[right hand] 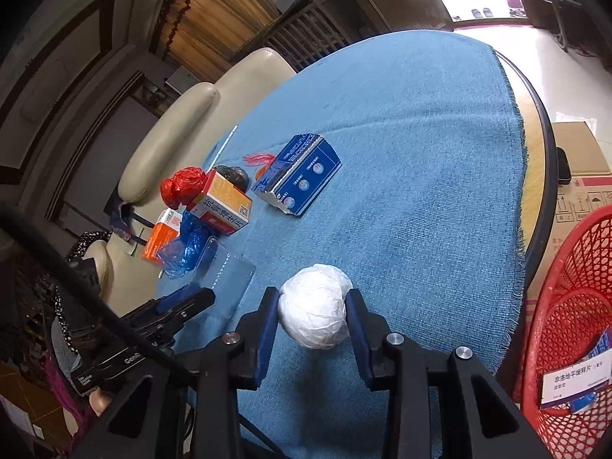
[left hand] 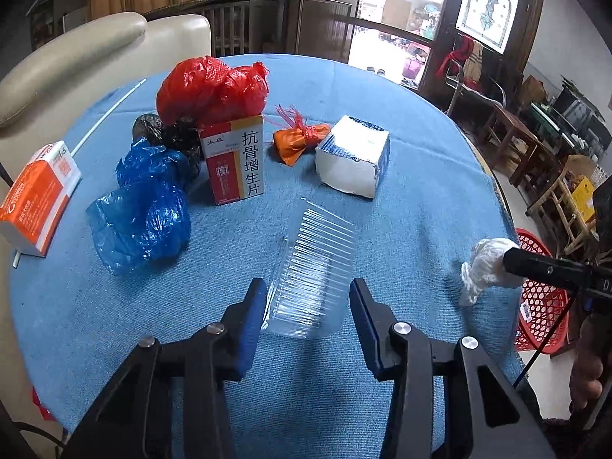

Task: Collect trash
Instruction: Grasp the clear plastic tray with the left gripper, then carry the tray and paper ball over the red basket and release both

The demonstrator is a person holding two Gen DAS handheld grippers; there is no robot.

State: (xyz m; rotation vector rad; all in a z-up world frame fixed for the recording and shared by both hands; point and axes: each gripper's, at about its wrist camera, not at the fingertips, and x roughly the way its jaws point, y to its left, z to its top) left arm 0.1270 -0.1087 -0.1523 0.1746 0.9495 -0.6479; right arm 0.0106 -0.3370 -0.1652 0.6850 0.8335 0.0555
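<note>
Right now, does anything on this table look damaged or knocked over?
Yes. The blue and white carton lies tipped on its side with one end crushed and torn open, white inside showing. The clear plastic tray also lies tilted on its edge between the left claw's fingers.

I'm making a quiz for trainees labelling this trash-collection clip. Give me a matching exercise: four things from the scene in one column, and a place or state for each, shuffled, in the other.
Things:
1. white wad
2. clear tray
3. red basket
4. red bag

Places or states:
A. beside the table, on the floor
B. gripped in the right tongs
C. lying between the left tongs
D. behind the upright medicine box

Pairs: 1-B, 2-C, 3-A, 4-D
</note>
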